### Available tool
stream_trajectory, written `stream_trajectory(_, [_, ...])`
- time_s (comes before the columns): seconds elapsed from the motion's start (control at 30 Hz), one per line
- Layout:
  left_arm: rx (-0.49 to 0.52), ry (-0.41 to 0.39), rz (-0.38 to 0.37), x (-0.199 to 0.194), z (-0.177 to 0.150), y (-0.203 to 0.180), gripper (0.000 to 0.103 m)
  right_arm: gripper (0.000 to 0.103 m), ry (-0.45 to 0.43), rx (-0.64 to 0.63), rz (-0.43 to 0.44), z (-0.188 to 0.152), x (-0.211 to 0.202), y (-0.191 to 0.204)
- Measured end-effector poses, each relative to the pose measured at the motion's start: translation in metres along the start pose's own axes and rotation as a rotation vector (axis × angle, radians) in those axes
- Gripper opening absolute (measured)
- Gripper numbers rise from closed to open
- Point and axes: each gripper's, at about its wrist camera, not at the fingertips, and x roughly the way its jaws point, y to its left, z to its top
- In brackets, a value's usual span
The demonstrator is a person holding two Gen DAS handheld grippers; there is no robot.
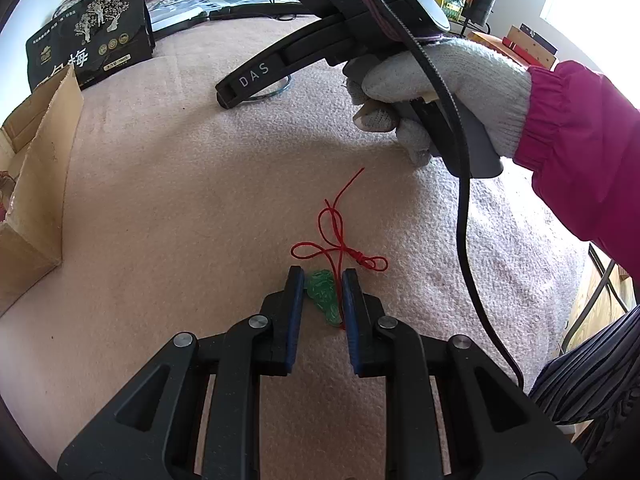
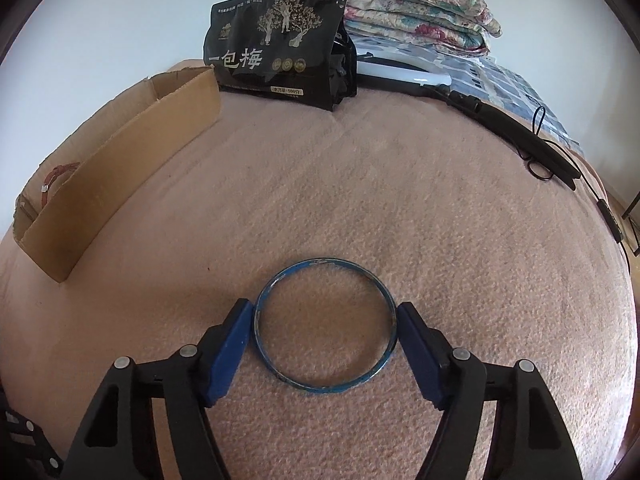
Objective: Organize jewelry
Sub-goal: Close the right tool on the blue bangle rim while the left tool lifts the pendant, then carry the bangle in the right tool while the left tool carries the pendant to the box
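Observation:
A green carved pendant (image 1: 322,296) on a looped red cord (image 1: 340,248) lies on the pink blanket (image 1: 180,220). My left gripper (image 1: 322,271) straddles the pendant, its blue pads against both sides and the cord along the right pad. In the right wrist view a worn blue bangle (image 2: 325,260) lies flat on the blanket. My right gripper (image 2: 324,305) holds it across its width, with each pad touching the rim. The left wrist view shows that gripper's black finger (image 1: 256,74) from the side, held by a hand in a white glove (image 1: 440,80).
An open cardboard box (image 2: 120,160) stands at the left with a red bracelet (image 2: 60,172) inside. A black printed pouch (image 2: 276,44) stands behind it. Folded floral quilts (image 2: 420,8) and a black strap with cables (image 2: 520,136) lie at the back right.

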Motion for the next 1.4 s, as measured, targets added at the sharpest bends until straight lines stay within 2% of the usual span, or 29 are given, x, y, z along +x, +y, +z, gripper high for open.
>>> stream_trajectory(0.27, [-0.044, -0.037, -0.015, -0.017, 0.005, 0.010, 0.018, 0.075, -0.026, 0.024, -0.018, 0.000, -0.017, -0.005])
stream_trajectory(0.87, [-0.089, -0.190, -0.021, -0.085, 0.018, 0.020, 0.018, 0.075, -0.098, 0.115, -0.052, -0.011, -0.105, -0.014])
stream_trajectory(1.17, [-0.138, -0.261, -0.017, -0.119, 0.020, 0.045, 0.018, 0.075, -0.146, 0.151, -0.062, -0.019, -0.144, 0.000])
stream_trajectory(1.4, [-0.199, -0.296, 0.000, -0.142, 0.021, 0.075, 0.018, 0.075, -0.177, 0.145, -0.019, -0.015, -0.160, 0.031])
